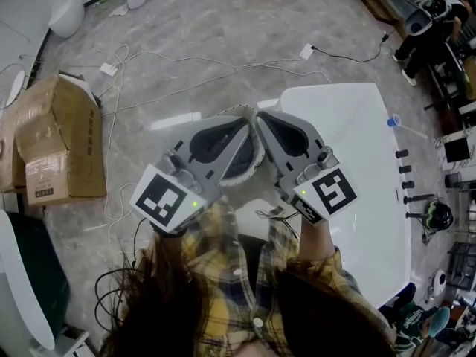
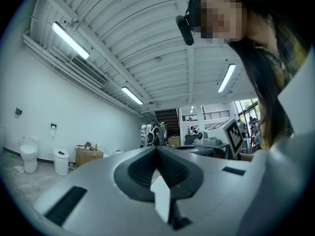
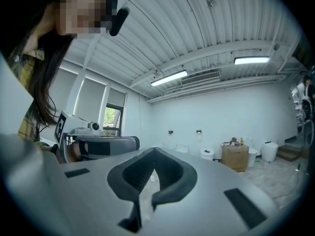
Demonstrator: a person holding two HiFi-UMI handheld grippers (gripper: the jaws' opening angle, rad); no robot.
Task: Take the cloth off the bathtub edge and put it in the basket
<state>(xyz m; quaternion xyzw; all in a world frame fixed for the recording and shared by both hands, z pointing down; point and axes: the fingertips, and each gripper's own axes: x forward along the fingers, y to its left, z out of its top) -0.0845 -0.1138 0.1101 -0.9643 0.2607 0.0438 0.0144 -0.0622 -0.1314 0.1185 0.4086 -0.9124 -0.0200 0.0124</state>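
Basket (image 1: 249, 171) beside bathtub (image 1: 357, 140); contents hidden.

Basket (image 1: 236, 112) just left of bathtub (image 1: 357, 132), cardboard box (image 1: 59, 143) far left, cables (image 1: 111, 68) behind on floor (image 1: 193, 28).

Bathtub (image 1: 349, 147) — white, glossy, long, with a rounded rim, standing on the grey floor (image 1: 186, 58) on the 3 o'clock side of the head view.
Basket (image 1: 235, 111) — round, pale scalloped rim, dark inside, upright just beside the tub's 9 o'clock edge; only arcs of its rim show.
Pale patch (image 1: 255, 213) at the basket's 6 o'clock: cloth or not, cannot tell.
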